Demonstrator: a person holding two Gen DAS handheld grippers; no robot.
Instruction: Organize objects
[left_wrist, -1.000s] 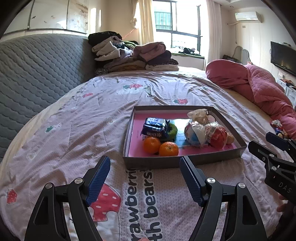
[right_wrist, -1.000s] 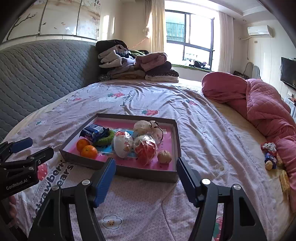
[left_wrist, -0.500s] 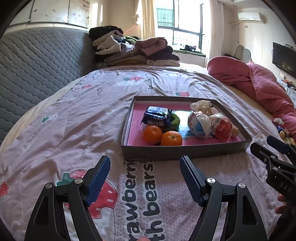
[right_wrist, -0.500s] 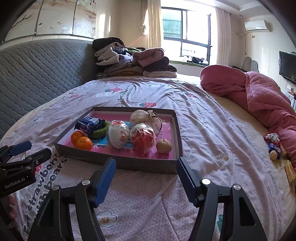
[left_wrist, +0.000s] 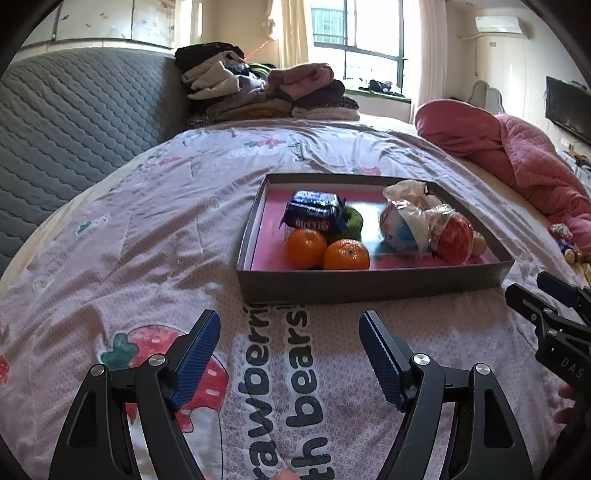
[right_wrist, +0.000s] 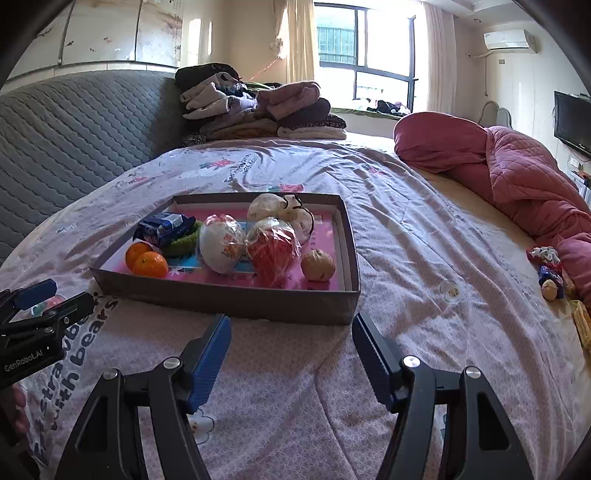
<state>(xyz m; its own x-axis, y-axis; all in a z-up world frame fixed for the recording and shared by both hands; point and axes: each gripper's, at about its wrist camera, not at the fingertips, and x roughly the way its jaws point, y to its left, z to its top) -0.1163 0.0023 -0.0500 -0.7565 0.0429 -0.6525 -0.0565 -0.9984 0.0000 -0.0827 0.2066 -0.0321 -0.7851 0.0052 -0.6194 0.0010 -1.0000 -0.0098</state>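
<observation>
A shallow grey box (left_wrist: 369, 286) (right_wrist: 229, 299) with a pink floor lies on the bed. It holds two oranges (left_wrist: 327, 251) (right_wrist: 147, 261), a dark blue snack pack (left_wrist: 314, 212) (right_wrist: 164, 227) on a green item, wrapped balls (left_wrist: 424, 229) (right_wrist: 271, 249) and a small tan ball (right_wrist: 318, 265). My left gripper (left_wrist: 290, 347) is open and empty just in front of the box's near wall. My right gripper (right_wrist: 291, 350) is open and empty in front of the box's near right corner.
The bed has a pink printed sheet (left_wrist: 147, 236). A grey quilted headboard (left_wrist: 74, 122) is on the left. Folded clothes (left_wrist: 266, 92) are stacked at the far end. A pink quilt (right_wrist: 517, 184) lies on the right with small toys (right_wrist: 548, 273) beside it.
Both grippers have come closer to the box and lower over the sheet. The jaws stay open. Nothing in the box has moved.
</observation>
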